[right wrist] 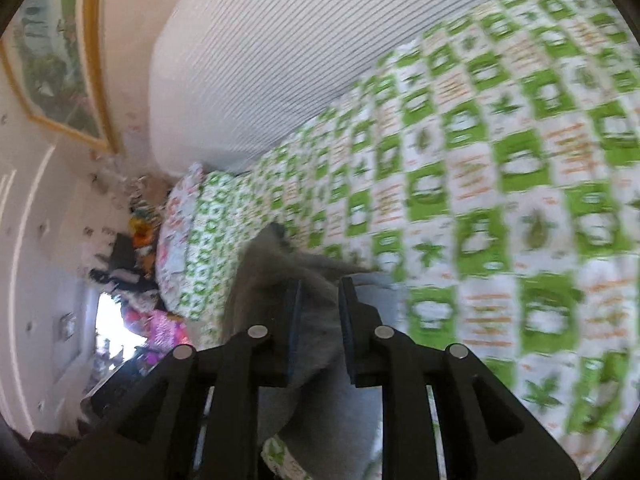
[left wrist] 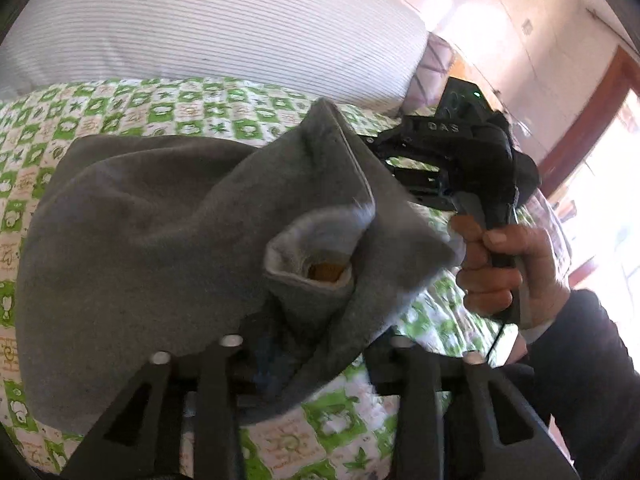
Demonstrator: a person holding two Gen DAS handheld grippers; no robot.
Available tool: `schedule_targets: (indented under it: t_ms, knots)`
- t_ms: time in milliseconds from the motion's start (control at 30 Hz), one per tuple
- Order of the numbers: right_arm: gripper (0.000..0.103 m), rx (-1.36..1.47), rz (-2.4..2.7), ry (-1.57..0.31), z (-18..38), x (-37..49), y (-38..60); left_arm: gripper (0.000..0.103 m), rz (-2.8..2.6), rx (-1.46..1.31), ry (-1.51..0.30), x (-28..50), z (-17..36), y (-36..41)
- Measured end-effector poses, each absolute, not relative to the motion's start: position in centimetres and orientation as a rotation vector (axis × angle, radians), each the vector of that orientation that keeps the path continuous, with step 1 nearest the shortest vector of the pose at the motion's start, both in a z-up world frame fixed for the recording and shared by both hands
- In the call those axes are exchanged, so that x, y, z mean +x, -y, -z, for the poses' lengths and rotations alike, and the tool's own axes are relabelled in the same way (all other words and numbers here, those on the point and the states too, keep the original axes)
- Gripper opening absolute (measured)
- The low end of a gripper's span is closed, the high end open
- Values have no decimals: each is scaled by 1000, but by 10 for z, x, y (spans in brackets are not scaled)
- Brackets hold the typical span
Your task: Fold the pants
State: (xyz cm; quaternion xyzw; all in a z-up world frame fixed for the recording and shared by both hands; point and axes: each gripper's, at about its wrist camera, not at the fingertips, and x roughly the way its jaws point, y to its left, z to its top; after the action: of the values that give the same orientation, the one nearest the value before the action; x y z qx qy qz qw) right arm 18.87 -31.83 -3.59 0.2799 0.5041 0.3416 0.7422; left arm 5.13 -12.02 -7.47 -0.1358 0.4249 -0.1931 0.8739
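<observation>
The grey pants point(left wrist: 140, 232) are lifted above the bed, bunched, with a leg opening showing a pale lining. My left gripper point(left wrist: 316, 344) is shut on the pants; the cloth drapes over and hides its fingertips. In the left wrist view the right gripper's body point(left wrist: 452, 152) and the hand holding it are at the right, gripping the pants' far edge. In the right wrist view the right gripper point(right wrist: 320, 292) is shut on a fold of the grey pants point(right wrist: 316, 340), which hang between its fingers.
The bed has a green and white patterned sheet point(left wrist: 192, 108), also in the right wrist view point(right wrist: 500, 184). A large striped white pillow point(left wrist: 208, 28) lies at its head. A framed picture point(right wrist: 60, 56) hangs on the wall. Clutter point(right wrist: 136, 264) lies beside the bed.
</observation>
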Motion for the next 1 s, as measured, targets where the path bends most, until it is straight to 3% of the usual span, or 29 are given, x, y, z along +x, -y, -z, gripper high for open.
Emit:
schedule_targets:
  t_ms: [67, 133, 367, 533, 867, 1000]
  knots:
    - [29, 604, -706, -1101, 31, 183, 330, 58, 436, -259, -886, 39, 67, 127]
    - [45, 582, -657, -1090, 23, 172, 340, 66, 481, -250, -887, 31, 62, 128]
    - [46, 530, -630, -921, -22, 89, 342, 71, 530, -234, -844, 28, 28, 76]
    - [47, 507, -609, -910, -18, 37, 301, 72, 507, -179, -834, 75, 6, 46]
    - [47, 369, -419, -949, 20, 3, 252, 73, 797, 131, -1030, 154, 15, 134]
    - [47, 465, -388, -956, 35, 2, 261, 74, 797, 242, -1104, 173, 39, 172]
